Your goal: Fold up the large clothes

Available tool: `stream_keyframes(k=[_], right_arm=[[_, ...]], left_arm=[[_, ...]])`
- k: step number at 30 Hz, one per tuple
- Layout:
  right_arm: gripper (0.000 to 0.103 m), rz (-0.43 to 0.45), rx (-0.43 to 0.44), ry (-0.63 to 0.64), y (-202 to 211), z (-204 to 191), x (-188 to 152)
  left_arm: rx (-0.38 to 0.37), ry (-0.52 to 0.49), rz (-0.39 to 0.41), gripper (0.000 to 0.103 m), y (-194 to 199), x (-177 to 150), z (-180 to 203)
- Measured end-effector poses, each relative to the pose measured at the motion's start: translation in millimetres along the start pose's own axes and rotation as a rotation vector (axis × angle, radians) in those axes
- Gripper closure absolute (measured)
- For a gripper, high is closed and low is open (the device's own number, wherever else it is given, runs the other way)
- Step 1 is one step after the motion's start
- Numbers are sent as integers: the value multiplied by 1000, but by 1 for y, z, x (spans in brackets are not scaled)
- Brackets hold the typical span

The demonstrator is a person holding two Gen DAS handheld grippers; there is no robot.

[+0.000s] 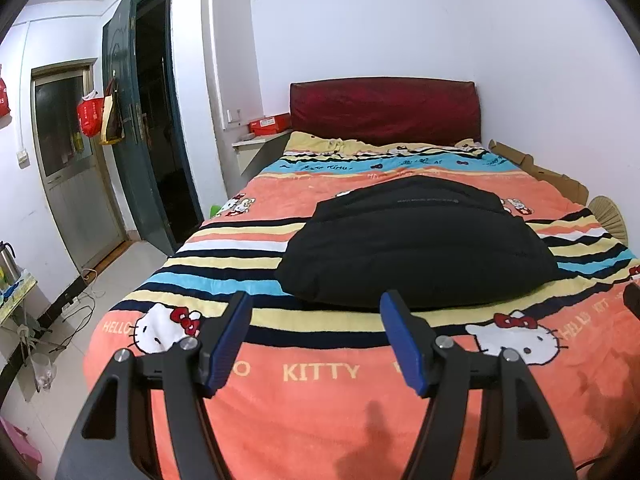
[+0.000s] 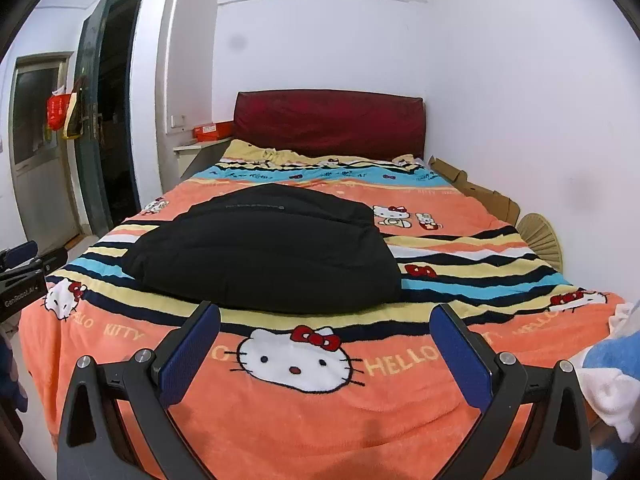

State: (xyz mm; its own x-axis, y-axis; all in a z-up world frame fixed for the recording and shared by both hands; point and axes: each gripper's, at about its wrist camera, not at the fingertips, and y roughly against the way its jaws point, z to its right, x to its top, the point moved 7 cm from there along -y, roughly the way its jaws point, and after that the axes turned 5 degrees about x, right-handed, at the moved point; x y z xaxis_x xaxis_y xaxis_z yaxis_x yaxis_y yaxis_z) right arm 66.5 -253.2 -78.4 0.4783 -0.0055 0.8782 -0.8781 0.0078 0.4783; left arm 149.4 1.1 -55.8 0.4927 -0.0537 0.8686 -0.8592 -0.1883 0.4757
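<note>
The black garment (image 1: 416,240) lies in a compact, puffy bundle on the middle of the bed (image 1: 320,400), on top of the striped cartoon blanket (image 2: 304,408). It looks already doubled over, so the folding seems far along, or possibly finished; which of the two I cannot tell.

The left hand-held gripper (image 1: 316,340) hangs over the foot of the bed, jaws wide with nothing between them, its tips just short of the garment's near edge. The right hand-held gripper (image 2: 326,340) is likewise spread wide and empty, aimed at the same near edge from the other side. Neither touches the cloth.

If another fold is due, the next move calls for both grippers to go forward and down to the near hem, each pinching a corner, then lifting together so the thick padding does not slump or spring open. The bulk will likely resist a shallow pinch.

Around it: a dark red headboard (image 1: 384,110) at the far end, cardboard (image 1: 540,172) and a fan (image 1: 612,216) wedged along the wall side of the bed, and a blue-and-white cloth (image 2: 612,380) at the right edge of the right view. Beside the bed are an open door (image 1: 120,112), cables (image 1: 80,304) on the floor and a red box (image 1: 268,123) on a bedside stand. Nothing lies between the grippers and the garment.
</note>
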Motion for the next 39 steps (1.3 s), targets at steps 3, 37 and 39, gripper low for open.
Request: stream_keyframes(k=[3, 37, 39], right_arm=[[1, -1, 0, -1, 0, 0, -1], [1, -65, -41, -19, -17, 9, -23], [1, -69, -41, -20, -18, 9, -24]], left_arm=[[-1, -3, 1, 38, 0, -1, 0], [-42, -12, -15, 38, -9, -19, 4], [-43, -13, -19, 38, -11, -20, 5]])
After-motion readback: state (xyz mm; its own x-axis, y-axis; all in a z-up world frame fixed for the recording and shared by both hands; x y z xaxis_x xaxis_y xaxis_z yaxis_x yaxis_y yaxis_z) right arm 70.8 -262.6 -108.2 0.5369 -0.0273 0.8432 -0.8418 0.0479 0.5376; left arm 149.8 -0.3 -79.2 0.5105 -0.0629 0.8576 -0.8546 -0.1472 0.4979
